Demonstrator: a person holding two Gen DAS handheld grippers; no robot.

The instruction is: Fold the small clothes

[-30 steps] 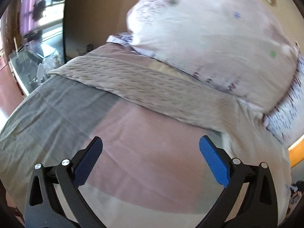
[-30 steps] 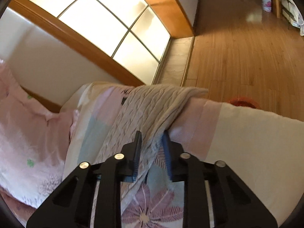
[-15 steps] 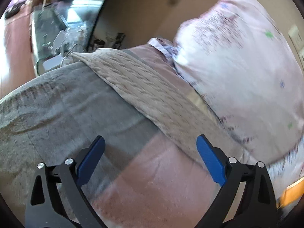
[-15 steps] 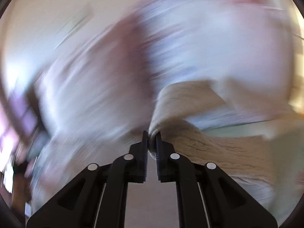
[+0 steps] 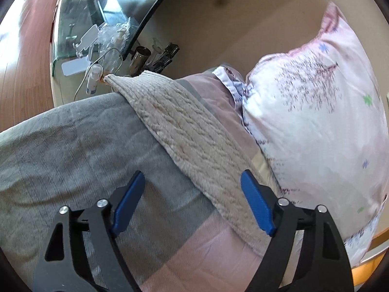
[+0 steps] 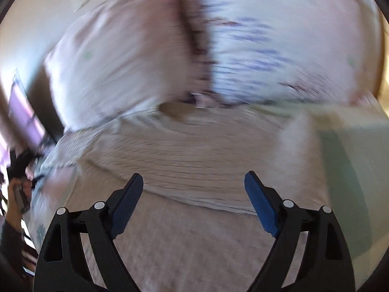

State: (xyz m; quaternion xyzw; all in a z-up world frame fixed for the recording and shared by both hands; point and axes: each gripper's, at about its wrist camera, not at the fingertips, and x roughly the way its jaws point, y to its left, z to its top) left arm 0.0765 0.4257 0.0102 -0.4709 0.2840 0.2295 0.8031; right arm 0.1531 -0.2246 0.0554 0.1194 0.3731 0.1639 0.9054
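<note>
A beige cable-knit garment (image 5: pixel 184 133) lies flat on the bed, stretched from the bed's far corner toward the pillow side. It also shows in the blurred right wrist view (image 6: pixel 194 155), spread across the middle. My left gripper (image 5: pixel 192 202) is open and empty, low over the garment's near edge and the grey bedcover (image 5: pixel 60 150). My right gripper (image 6: pixel 194 197) is open and empty, just in front of the garment's near edge.
A large pink-and-white patterned pillow (image 5: pixel 316 121) lies beside the garment; two such pillows (image 6: pixel 279 43) fill the upper right wrist view. A glass-topped bedside table (image 5: pixel 80 36) with bottles and cables stands past the bed's far corner. The sheet has pink (image 5: pixel 214 255) panels.
My right gripper, shut on the knit garment before, has opened and let it go; the garment now lies flat. My left gripper stayed open and swung toward the garment's bedside-table end.
</note>
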